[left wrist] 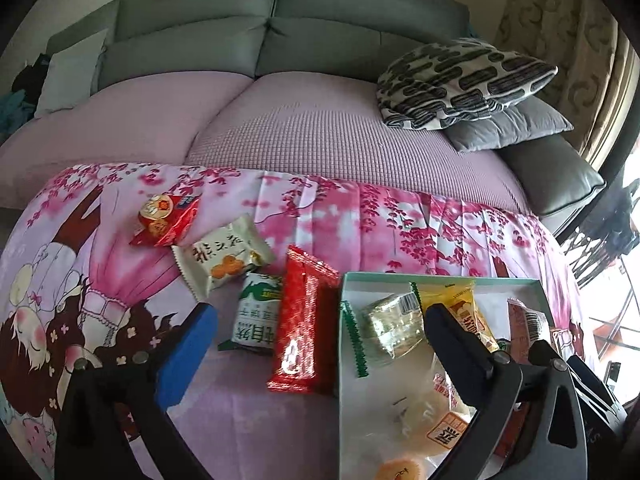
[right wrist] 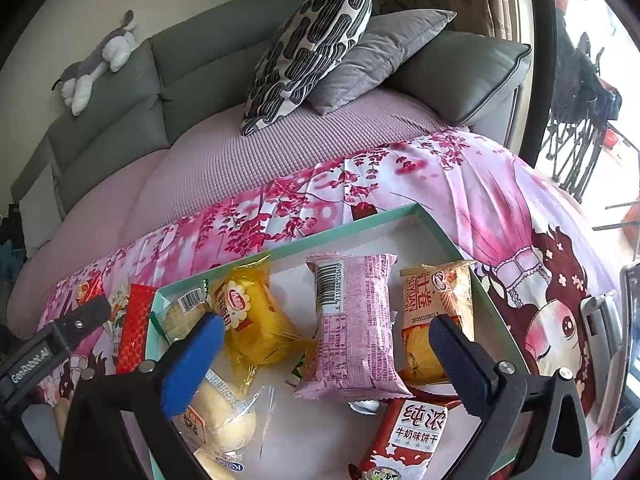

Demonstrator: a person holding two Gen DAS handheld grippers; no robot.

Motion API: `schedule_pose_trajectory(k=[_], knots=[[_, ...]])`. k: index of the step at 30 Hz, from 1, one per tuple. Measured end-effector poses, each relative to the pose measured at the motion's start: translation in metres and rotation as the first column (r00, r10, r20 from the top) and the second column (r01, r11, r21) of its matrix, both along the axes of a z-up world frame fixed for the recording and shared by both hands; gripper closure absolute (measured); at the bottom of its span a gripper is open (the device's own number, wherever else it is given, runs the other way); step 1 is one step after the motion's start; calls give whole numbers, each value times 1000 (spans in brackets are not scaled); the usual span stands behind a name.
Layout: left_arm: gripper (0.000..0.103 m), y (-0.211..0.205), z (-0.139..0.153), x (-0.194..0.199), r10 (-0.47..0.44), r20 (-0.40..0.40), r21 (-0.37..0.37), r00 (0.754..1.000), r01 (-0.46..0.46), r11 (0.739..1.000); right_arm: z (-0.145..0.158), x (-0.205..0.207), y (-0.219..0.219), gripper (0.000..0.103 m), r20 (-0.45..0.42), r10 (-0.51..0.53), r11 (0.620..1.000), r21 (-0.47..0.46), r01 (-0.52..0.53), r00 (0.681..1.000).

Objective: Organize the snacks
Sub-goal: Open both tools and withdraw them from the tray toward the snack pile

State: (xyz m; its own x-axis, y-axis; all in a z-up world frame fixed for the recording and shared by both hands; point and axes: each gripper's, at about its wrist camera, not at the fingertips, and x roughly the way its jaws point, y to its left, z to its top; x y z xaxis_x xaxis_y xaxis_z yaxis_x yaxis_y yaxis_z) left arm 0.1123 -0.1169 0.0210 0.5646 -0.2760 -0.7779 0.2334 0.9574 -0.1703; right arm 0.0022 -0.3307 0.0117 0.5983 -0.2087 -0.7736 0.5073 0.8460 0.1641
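Observation:
My left gripper (left wrist: 320, 344) hangs open over the flowered cloth, with nothing touching its fingers. Below it lie a long red packet (left wrist: 304, 328) and a green-and-white packet (left wrist: 258, 312). Farther left lie a white packet (left wrist: 224, 256) and a small red packet (left wrist: 166, 220). The teal-rimmed tray (left wrist: 348, 280) sits to the right, holding several snacks. My right gripper (right wrist: 326, 360) is open above the tray (right wrist: 360, 224), its pads clear of the pink packet (right wrist: 352, 320) beneath. Beside that lie a yellow packet (right wrist: 256, 320), a beige packet (right wrist: 436, 312), a red biscuit packet (right wrist: 404, 436) and bagged buns (right wrist: 224, 420).
A grey sofa (left wrist: 280, 32) with a pink cover runs behind the cloth. A patterned pillow (right wrist: 312, 48) and a grey pillow (right wrist: 380, 52) lie at its right end, and a plush toy (right wrist: 100, 60) lies on the backrest. A silver device (right wrist: 600, 320) lies right of the tray.

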Motion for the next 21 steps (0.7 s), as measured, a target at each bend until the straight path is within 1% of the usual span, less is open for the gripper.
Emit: schedule_pose_trajectory(k=[8, 12, 17, 19, 21], knots=[[0, 32, 5, -12, 31, -6, -3, 999, -31, 999, 4, 0, 3, 0, 19, 2, 1000, 8, -2, 1000], [0, 48, 5, -19, 42, -7, 14, 999, -42, 999, 4, 3, 7, 0, 12, 17, 1000, 14, -17, 1000], [0, 70, 1, -20, 85, -2, 63, 996, -84, 994, 9, 8, 21, 0, 24, 51, 999, 18, -51, 998], [0, 82, 0, -17, 126, 1, 81, 992, -126, 989, 12, 12, 30, 0, 29, 76, 997, 13, -76, 997], [0, 91, -2, -13, 153, -1, 83, 988, -153, 985, 13, 16, 41, 0, 32, 101, 995, 11, -101, 994]])
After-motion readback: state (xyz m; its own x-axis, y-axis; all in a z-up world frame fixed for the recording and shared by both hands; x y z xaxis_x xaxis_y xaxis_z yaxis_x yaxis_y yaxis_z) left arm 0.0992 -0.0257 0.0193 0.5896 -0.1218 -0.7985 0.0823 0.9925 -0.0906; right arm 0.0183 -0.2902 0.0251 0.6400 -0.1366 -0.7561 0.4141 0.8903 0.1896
